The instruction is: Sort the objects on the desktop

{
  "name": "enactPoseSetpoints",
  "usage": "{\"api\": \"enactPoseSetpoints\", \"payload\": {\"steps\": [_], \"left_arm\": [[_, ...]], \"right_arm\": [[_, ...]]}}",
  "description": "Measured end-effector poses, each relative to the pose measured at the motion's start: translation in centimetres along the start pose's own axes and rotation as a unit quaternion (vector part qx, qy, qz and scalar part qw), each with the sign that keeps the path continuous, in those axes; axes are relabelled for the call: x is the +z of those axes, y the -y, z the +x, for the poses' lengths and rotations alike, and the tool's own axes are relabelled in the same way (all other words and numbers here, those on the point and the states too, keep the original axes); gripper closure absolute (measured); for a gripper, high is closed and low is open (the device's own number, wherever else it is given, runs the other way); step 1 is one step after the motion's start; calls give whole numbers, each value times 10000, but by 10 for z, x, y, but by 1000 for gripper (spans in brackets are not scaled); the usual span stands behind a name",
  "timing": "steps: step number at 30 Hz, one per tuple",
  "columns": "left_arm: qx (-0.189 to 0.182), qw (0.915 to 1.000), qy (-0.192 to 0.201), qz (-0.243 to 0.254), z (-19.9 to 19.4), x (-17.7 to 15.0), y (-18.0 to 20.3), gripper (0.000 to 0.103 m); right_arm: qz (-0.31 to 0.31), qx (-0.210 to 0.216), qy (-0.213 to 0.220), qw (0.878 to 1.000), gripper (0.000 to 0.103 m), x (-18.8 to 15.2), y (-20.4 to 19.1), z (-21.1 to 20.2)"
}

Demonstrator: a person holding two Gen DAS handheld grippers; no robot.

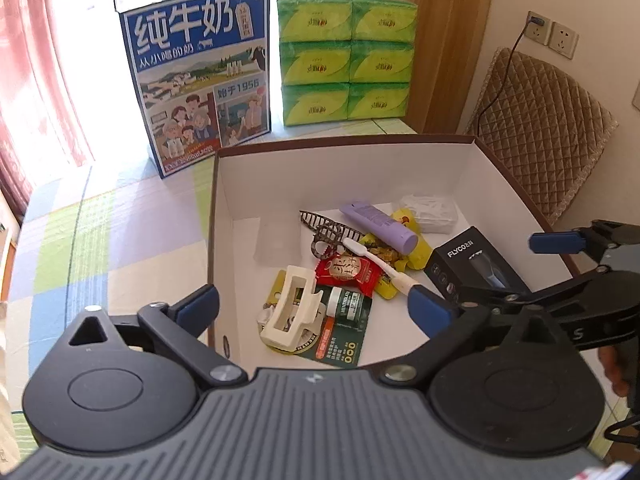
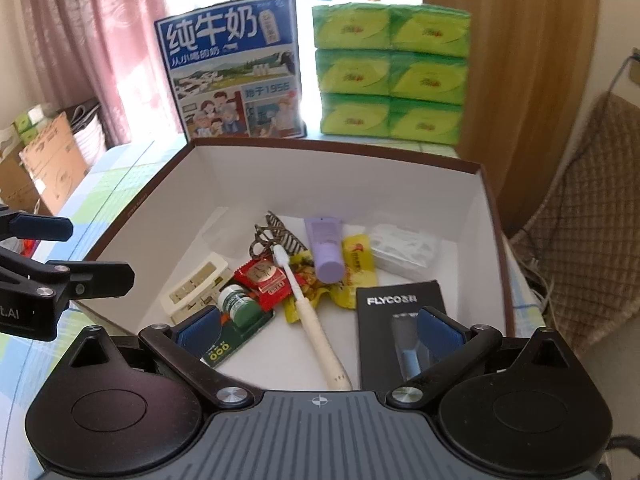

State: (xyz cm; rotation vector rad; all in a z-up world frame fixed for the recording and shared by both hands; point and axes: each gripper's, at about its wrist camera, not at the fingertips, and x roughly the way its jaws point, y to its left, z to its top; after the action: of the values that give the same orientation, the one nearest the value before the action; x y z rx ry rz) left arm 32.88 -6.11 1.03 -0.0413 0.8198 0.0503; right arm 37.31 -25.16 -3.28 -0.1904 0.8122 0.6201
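Left wrist view looks down over the left gripper [image 1: 314, 308], jaws spread wide with nothing between them; its left finger hangs outside the near-left wall of the white storage box [image 1: 340, 176], its right finger inside. Beyond the jaws, past the box, stand the milk carton [image 1: 200, 88] and the stacked tissue packs [image 1: 346, 60]. To the right of the jaws lies the black FLYCO box [image 1: 476, 266], with the right gripper [image 1: 552, 256] reaching in above it. Between the fingertips sits the cream hair clip [image 1: 290, 308] on a green lip-balm card [image 1: 344, 320]. Just ahead, a cream toothbrush [image 1: 380, 260] crosses a red snack packet [image 1: 350, 274], with a purple tube [image 1: 380, 226] farther on.

From the right wrist, the right gripper [image 2: 320, 332] is likewise released and empty, the toothbrush [image 2: 308, 308] lying between its fingers, the FLYCO box [image 2: 400, 320] under its right finger.
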Motion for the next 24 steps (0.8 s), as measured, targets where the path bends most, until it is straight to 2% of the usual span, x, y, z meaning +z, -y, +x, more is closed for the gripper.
{"api": "enactPoseSetpoints", "payload": {"steps": [10,18,24], "left_arm": [[71,9996,139,256,-28,-16,-1,1],[186,9988,369,250,-52,-27,-6,1],[73,9997,226,64,-70,-33,-1,1]], "right_arm": [[434,-402,159,9981,2,-20,-11,-37],[470,-579,480,9961,2,-31,-22,-65],[369,-587,525,9962,2,-34,-25,-80]]}}
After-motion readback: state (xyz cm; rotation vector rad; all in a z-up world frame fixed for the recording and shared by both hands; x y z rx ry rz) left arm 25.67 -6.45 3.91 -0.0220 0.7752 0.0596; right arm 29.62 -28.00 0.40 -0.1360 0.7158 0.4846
